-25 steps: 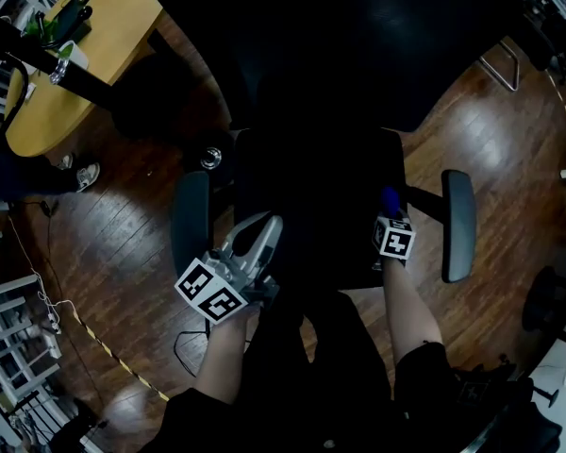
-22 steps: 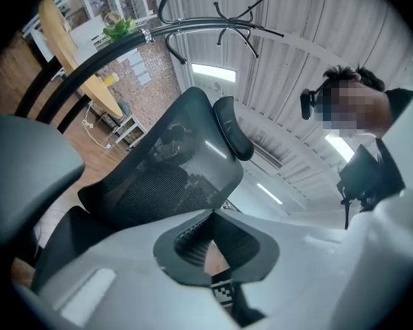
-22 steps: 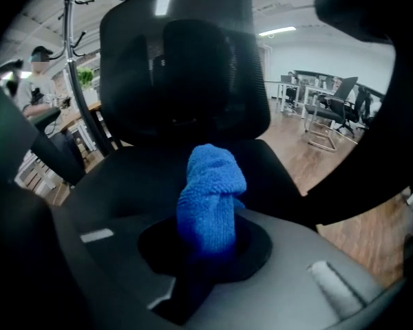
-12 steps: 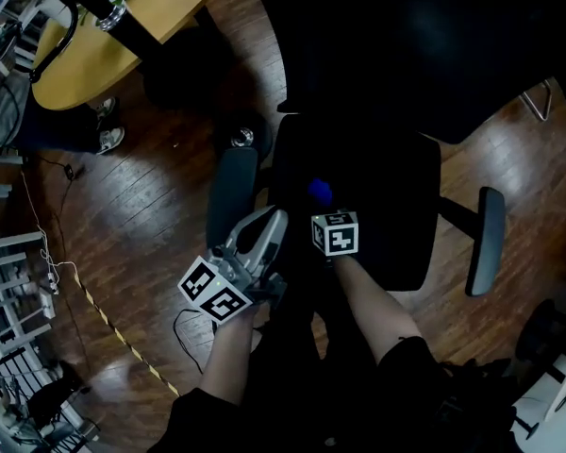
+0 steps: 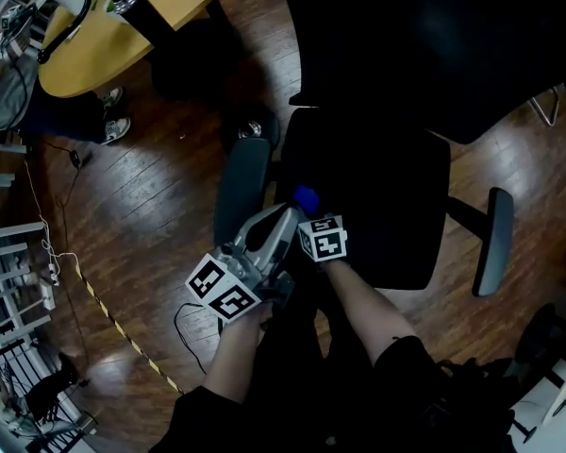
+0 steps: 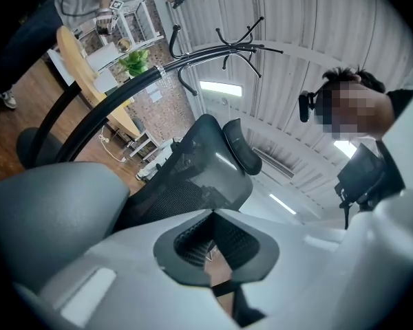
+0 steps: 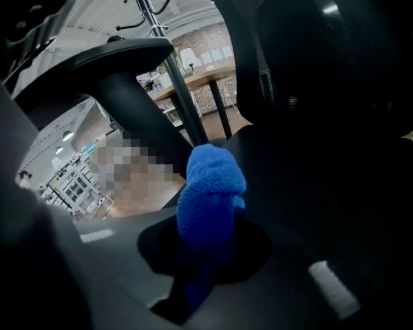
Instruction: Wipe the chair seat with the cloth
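Here we are over the chair seat (image 5: 382, 206), and the blue cloth (image 5: 306, 197) is right at the seat's left edge, a little nearer its front edge than the backrest. The right gripper (image 5: 313, 221) has it: its jaws are clamped on the cloth, with a fluffy wad sticking out past the tips, plain in the right gripper view. We cannot tell whether that wad is pressed onto the seat or hangs just above it, since black upholstery swallows the contact line. The left gripper (image 5: 283, 219) sits just beside the right one, over the gap between the seat and the left armrest (image 5: 242, 189), with its jaws brought together on nothing; we only see room through the small hollow between its pads. What matters now is that nearly all of the seat lies to the right of the cloth, running out toward the right armrest (image 5: 493, 242), with a strip farther back toward the backrest. So we judge the wipe is at the left end of a pass, and the next stroke calls for the right gripper to drag the cloth rightward across the seat. The left gripper looks like a bystander and needs to stay clear.
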Demonstrator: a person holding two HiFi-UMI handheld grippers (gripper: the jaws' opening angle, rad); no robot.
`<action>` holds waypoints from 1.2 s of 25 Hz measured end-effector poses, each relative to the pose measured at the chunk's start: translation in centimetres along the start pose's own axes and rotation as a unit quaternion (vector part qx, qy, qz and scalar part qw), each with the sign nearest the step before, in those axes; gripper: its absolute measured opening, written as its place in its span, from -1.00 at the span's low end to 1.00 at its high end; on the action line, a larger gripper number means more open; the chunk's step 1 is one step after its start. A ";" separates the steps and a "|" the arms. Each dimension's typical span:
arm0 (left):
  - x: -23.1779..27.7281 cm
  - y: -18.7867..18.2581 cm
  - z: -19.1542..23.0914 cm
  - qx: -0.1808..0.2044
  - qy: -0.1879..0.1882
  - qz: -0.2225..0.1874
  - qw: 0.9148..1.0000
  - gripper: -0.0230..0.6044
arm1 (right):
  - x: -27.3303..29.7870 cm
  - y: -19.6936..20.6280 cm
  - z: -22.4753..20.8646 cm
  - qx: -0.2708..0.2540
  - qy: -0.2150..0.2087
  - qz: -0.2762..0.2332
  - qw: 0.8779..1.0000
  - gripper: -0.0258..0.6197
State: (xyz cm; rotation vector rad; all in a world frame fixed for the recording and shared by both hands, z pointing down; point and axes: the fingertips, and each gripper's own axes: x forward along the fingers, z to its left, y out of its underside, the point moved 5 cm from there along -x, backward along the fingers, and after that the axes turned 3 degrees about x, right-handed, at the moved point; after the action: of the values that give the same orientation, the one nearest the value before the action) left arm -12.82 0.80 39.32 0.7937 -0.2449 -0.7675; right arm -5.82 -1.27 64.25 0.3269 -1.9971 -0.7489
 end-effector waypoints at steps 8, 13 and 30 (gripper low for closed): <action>0.6 0.5 0.1 -0.001 0.014 0.015 1.000 -0.93 | -3.2 1.8 -5.6 0.030 0.051 -0.006 0.998 -0.80; 1.5 0.8 -0.4 0.001 0.024 0.025 0.999 -0.93 | -7.2 3.8 -12.0 0.044 0.117 0.001 0.992 -0.80; 3.7 1.6 -1.1 -0.001 0.043 0.043 0.998 -0.93 | -19.0 7.1 -23.6 0.083 0.258 -0.014 0.962 -0.80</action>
State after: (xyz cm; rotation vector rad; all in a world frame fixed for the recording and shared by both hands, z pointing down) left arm -8.81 -0.46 39.38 0.8066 -0.2001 -0.6518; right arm 24.63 5.11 64.26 0.5871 -1.5601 -0.4522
